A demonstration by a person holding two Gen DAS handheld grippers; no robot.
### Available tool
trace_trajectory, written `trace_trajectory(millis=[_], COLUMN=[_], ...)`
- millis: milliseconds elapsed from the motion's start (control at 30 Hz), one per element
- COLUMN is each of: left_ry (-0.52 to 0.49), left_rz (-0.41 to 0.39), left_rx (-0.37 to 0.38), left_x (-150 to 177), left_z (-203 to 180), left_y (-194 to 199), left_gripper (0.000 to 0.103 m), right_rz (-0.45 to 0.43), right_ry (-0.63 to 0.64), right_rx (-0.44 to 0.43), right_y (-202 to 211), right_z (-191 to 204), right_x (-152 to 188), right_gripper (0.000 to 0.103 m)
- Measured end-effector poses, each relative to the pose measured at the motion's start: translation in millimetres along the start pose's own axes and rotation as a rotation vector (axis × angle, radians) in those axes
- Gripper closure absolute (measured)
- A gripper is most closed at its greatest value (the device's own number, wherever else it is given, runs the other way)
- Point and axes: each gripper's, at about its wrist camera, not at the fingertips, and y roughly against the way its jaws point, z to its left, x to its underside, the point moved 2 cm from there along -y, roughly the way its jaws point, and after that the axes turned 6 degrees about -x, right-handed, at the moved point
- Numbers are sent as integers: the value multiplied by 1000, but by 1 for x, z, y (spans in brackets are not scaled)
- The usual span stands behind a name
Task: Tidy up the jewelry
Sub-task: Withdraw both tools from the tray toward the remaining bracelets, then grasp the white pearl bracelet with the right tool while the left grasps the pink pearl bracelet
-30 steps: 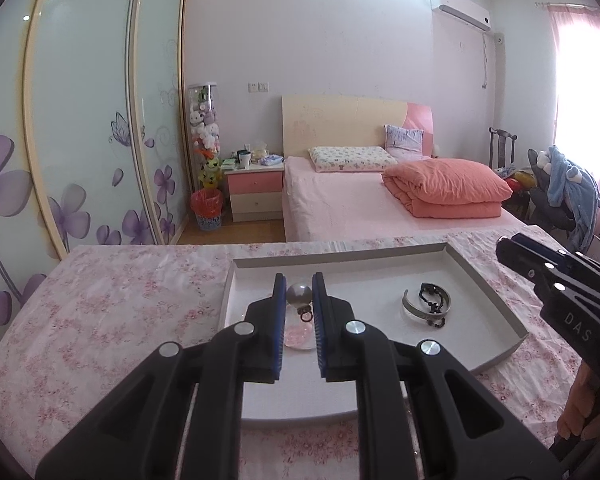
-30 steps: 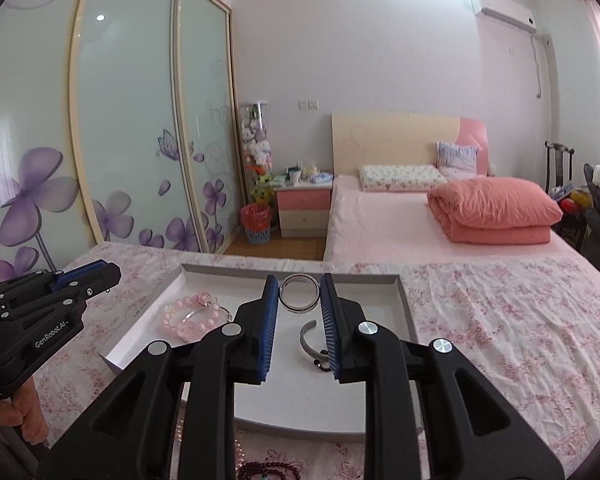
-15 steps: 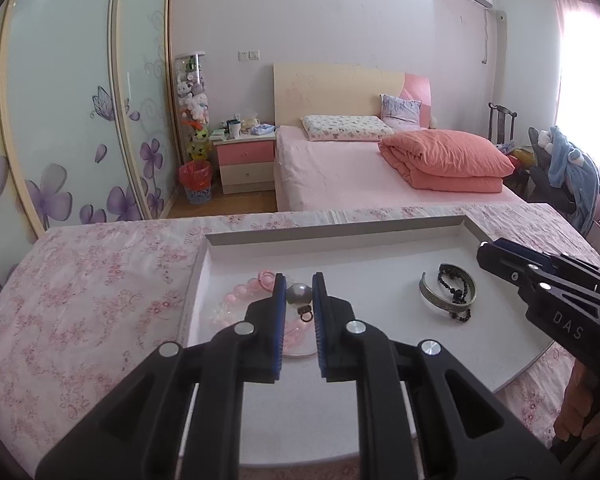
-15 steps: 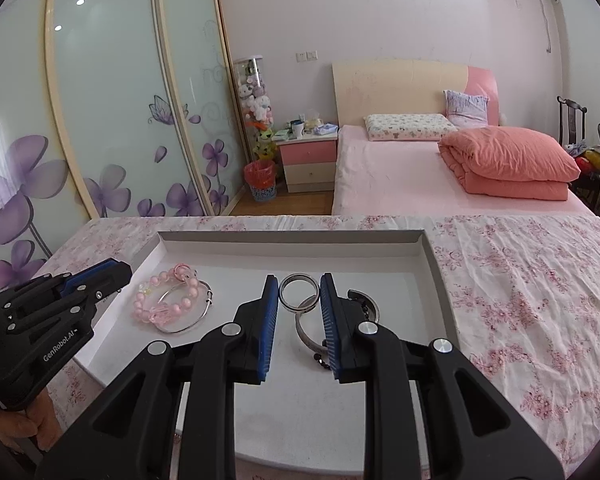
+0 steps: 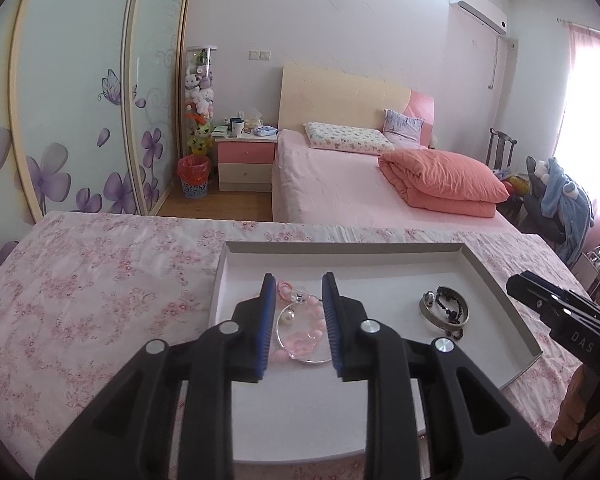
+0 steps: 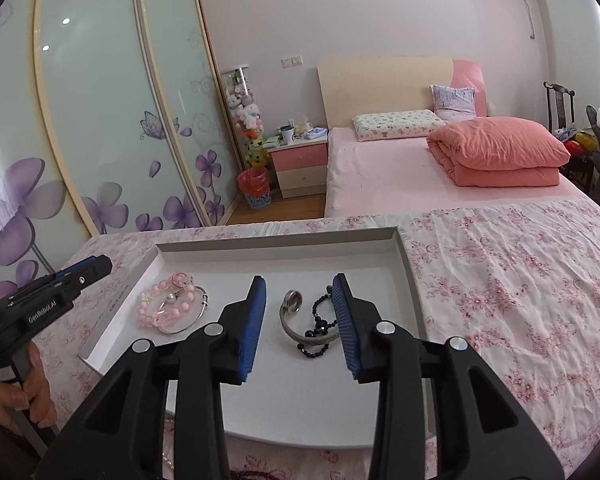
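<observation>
A white tray [image 5: 340,247] lies on the floral cloth. My left gripper [image 5: 298,280] hovers over the tray's left part with its jaws opening. Between and below its fingers, untouched, a pearl pendant [image 5: 287,317] rests on a pink bead bracelet [image 5: 300,338] and a thin silver bangle [image 5: 312,360]. My right gripper [image 6: 299,280] hangs over the right part of the tray [image 6: 280,246], jaws opening too. Below it a silver ring [image 6: 293,302] lies loose on a silver cuff [image 6: 300,334], beside a string of black beads [image 6: 320,320].
The tray sits on a surface covered in a pink floral cloth [image 6: 520,280]. A dark bead string [image 6: 252,474] peeks in at the near edge of that cloth. A person's hand [image 6: 20,392] holds the left gripper's handle. Beyond are a pink bed and a wardrobe.
Both grippers came lower over the tray and their jaws parted. The pearl pendant dropped from the left fingers onto the pink bracelet. The silver ring left the right fingers and lies by the cuff.
</observation>
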Motion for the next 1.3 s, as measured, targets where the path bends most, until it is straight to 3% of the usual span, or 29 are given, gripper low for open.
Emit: trace_trajectory(millis=[267,433,833,1000,1200,1300], left_ry=[35,22,-43,-51,-63,-77], left_rz=[-3,-8,27,28,49,69], left_rx=[41,29,40,35,52,71], left_x=[-2,4,56,65,72,75], left_z=[14,18,12,13,6,-1], left_y=[22,40,83,90,87,81], left_gripper=[78,78,73,72,67,61], right_rz=[-6,14,192,278,381,380], right_ry=[15,31,62,117,188,218], right_rx=[-4,-13,-78,-128,-66,-32], right_y=[25,41,70,76,63,72], right_z=[5,6,27,51,65,63], right_x=[8,21,90,118,140,144], right_gripper=[67,67,67,73,88,92])
